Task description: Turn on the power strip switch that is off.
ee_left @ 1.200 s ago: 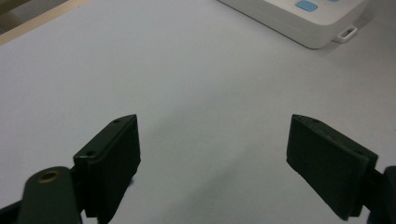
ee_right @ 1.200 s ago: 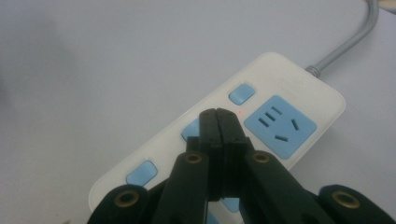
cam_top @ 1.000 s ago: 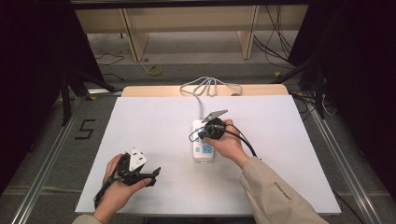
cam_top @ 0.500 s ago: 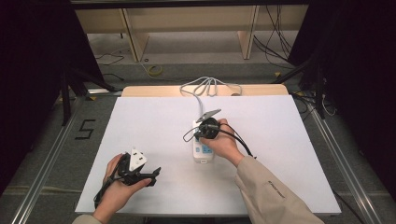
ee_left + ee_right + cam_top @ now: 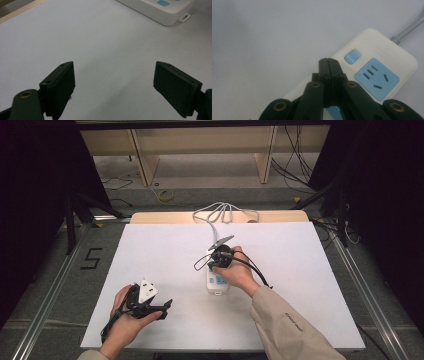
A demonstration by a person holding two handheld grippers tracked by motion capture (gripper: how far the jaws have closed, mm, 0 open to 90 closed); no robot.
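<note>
Little moved since previous frame: right gripper (image 5: pixel 328 60) kept over power strip (image 5: pixel 217 282), jaws pressed together beside blue switch (image 5: pixel 352 56), red indicator (image 5: pixel 351 68) lit. Left gripper (image 5: pixel 113 82) spread wide, gripping nothing, above white table (image 5: pixel 160 255).

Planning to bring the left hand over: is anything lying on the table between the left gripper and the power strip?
No. In the high view, bare white tabletop separates the left gripper from the power strip; the left gripper view shows the same.

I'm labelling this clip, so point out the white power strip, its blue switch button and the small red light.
White power strip (image 5: pixel 387 53): right gripper view, bare top casing.
Blue switch button (image 5: pixel 352 56): right gripper view, button face.
Small red light (image 5: pixel 351 69): right gripper view, glowing dot.
</note>
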